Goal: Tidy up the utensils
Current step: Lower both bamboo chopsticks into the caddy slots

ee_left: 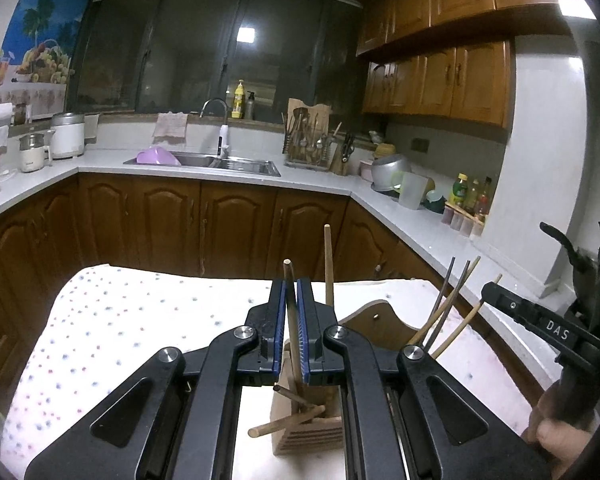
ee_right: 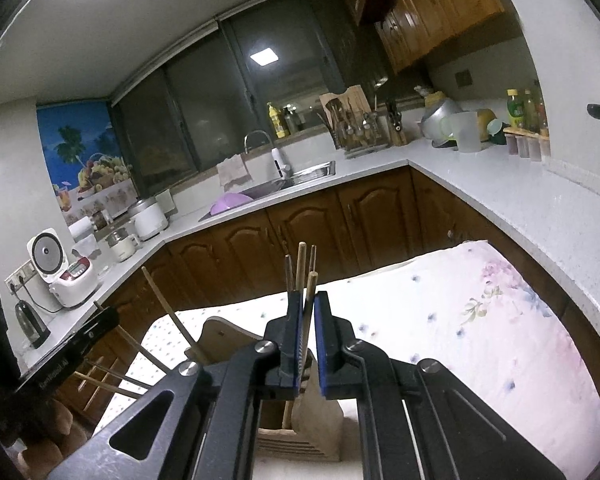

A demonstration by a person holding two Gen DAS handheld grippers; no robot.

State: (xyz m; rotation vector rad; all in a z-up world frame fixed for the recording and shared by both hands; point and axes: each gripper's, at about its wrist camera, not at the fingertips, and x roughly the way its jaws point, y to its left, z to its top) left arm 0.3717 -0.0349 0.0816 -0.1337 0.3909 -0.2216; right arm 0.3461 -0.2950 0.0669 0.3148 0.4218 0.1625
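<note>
A wooden utensil holder (ee_left: 300,436) stands on a cloth-covered table (ee_left: 140,320), right below both grippers. My left gripper (ee_left: 291,292) is shut on a wooden chopstick (ee_left: 290,304) that stands upright with its lower end in the holder. Other chopsticks (ee_left: 288,426) lie tilted in the holder, and several more (ee_left: 448,312) stick out on its right side. In the right wrist view my right gripper (ee_right: 309,304) is shut on a chopstick (ee_right: 310,292) above the holder (ee_right: 316,420). More chopsticks (ee_right: 300,264) stand behind its fingers.
The table has a dotted and floral cloth (ee_right: 480,320). Behind it run white counters (ee_left: 320,184) with a sink (ee_left: 204,162), a utensil rack (ee_left: 308,144), bowls, bottles (ee_left: 468,196) and rice cookers (ee_right: 60,268). Brown cabinets (ee_left: 180,224) stand below.
</note>
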